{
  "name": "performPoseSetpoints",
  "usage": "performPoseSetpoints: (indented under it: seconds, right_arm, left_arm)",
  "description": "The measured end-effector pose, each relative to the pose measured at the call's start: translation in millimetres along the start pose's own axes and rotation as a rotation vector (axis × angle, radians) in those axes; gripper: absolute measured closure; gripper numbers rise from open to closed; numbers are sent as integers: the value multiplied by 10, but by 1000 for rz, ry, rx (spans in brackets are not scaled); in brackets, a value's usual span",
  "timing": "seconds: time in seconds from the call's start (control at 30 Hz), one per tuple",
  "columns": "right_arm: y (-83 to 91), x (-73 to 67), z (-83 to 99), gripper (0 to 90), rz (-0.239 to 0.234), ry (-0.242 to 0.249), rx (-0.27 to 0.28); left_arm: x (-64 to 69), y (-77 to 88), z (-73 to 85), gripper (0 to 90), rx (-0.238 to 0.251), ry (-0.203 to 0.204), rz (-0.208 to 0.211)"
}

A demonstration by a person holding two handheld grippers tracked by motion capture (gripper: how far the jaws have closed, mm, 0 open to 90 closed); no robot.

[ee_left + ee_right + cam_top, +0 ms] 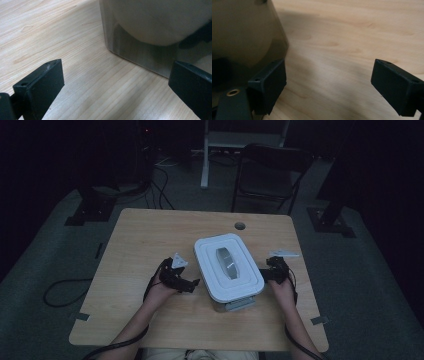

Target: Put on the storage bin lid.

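A clear box with a white lid (228, 266) and a grey handle (225, 261) sits at the middle of the wooden table (140, 240). My left gripper (192, 284) lies at the box's left side, open, its jaws wide apart over bare wood. In the left gripper view the box's clear wall (140, 53) stands just ahead of the left gripper (116, 87). My right gripper (263, 275) rests at the box's right side, open. In the right gripper view the box wall (244, 37) is beside the left jaw of the right gripper (329, 85); contact is unclear.
A round cable hole (240, 226) is in the table near its far edge. A dark folding chair (270, 172) and a white stand (235, 140) are beyond the table. Black cables (65, 287) trail on the floor at the left.
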State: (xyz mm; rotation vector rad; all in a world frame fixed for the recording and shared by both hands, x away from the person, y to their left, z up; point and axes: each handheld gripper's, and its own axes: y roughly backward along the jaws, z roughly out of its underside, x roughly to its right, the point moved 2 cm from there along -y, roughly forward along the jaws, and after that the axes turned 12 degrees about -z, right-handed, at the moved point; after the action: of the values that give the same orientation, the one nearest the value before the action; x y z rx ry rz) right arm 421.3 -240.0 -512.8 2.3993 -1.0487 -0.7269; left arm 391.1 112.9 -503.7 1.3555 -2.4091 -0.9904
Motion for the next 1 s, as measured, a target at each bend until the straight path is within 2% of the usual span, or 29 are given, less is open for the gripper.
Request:
performPoseSetpoints:
  seconds: [0.17, 0.37, 0.5, 0.6, 0.83, 1.0]
  right_arm:
    - [-116, -86, 52, 140, -46, 10, -36]
    - [-122, -84, 104, 142, -76, -27, -17]
    - [-121, -110, 109, 169, -90, -24, -22]
    - [-116, -134, 116, 170, -84, -21, -18]
    - [-107, -184, 129, 179, -68, -22, -14]
    - [-97, -248, 144, 188, -52, -18, -17]
  left_arm:
    - [18, -42, -27, 9, -1, -3, 6]
    - [31, -86, -36, 9, -16, -20, -1]
    - [4, -107, -67, 9, -26, -36, -20]
    - [-43, -144, -81, 9, -31, -31, -28]
    - [-98, -229, -125, 9, -57, -61, -67]
    - [-145, -272, -152, 10, -63, -59, -81]
